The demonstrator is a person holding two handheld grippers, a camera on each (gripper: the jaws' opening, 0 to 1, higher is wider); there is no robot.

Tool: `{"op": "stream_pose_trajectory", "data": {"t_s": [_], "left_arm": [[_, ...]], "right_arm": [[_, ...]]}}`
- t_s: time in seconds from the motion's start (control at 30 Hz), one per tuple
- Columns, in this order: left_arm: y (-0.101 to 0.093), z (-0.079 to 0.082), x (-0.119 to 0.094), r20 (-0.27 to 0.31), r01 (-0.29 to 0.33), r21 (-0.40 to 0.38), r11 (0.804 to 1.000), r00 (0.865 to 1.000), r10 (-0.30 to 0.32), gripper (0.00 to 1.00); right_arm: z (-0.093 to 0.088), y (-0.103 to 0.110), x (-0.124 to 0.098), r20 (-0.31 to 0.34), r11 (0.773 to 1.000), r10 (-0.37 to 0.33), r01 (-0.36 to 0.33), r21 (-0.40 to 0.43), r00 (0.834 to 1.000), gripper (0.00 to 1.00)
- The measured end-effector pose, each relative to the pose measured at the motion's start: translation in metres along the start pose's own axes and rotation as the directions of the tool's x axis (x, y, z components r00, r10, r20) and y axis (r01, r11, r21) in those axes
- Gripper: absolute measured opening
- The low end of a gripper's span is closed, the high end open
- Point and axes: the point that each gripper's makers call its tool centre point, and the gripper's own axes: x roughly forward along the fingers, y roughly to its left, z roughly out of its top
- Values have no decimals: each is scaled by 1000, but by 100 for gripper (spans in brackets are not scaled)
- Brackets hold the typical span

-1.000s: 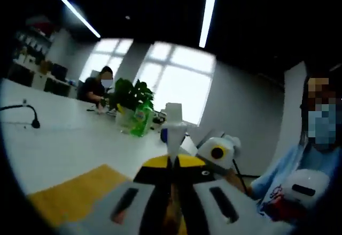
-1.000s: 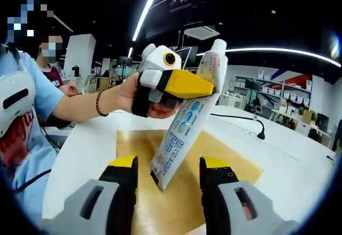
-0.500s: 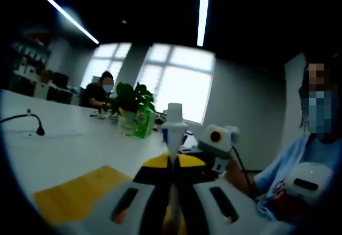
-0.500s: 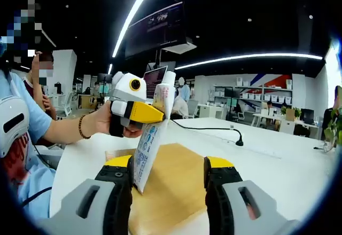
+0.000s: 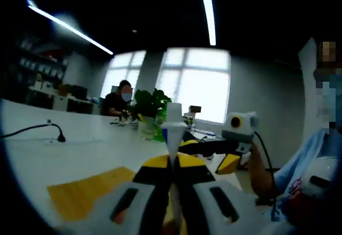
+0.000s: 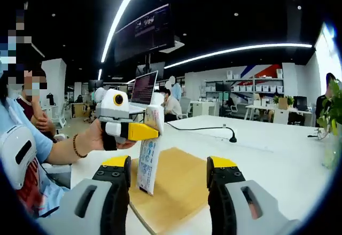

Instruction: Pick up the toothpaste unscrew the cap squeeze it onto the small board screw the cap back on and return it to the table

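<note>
white office table (image 6: pixel 278 155) carries a thin yellow wooden board (image 6: pixel 176 184); left gripper (image 6: pixel 152 132) clamps the upright white toothpaste tube (image 6: pixel 148 157) (cap on); right gripper (image 6: pixel 168 165) gapes.

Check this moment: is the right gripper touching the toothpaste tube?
Apart. In the right gripper view, the right gripper stands open, its jaws short of the toothpaste tube, which the left gripper holds upright over the small board.

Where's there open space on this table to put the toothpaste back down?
Bare white table lies right of the wooden board, up to the black microphone. It is crowded around the plant and bottles at the far end.
</note>
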Motion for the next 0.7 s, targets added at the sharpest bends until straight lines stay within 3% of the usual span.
{"op": "stream_pose_trajectory", "data": {"t_s": [0.1, 0.17, 0.23, 0.3, 0.43, 0.53, 0.7], "left_arm": [[0, 0, 0, 2, -58, 27, 998, 998, 58, 2], [-3, 0, 0, 2, -88, 27, 996, 996, 88, 2], [-1, -2, -3, -13, -150, -6, 989, 989, 149, 2], [-5, 0, -3, -4, -174, 52, 983, 985, 175, 2], [-10, -1, -3, 10, -231, 76, 970, 973, 230, 2], [-12, -1, -1, 10, -250, 88, 964, 968, 250, 2], [-10, 0, -4, 25, -305, 108, 946, 952, 304, 2]], "right_arm": [[16, -7, -7, 41, 998, -49, 51, -41, 998, 59], [22, -8, -9, 36, 998, -46, 47, -39, 998, 56], [21, -9, -11, -2, 997, -70, 70, -33, 998, 47], [28, -8, -11, 9, 995, -90, 90, -31, 996, 44], [43, -8, -11, 31, 991, -125, 126, -46, 992, 41], [57, -2, -9, 67, 993, -110, 113, -41, 992, 25], [65, 7, 2, 77, 994, -97, 100, -40, 992, 28]]}}
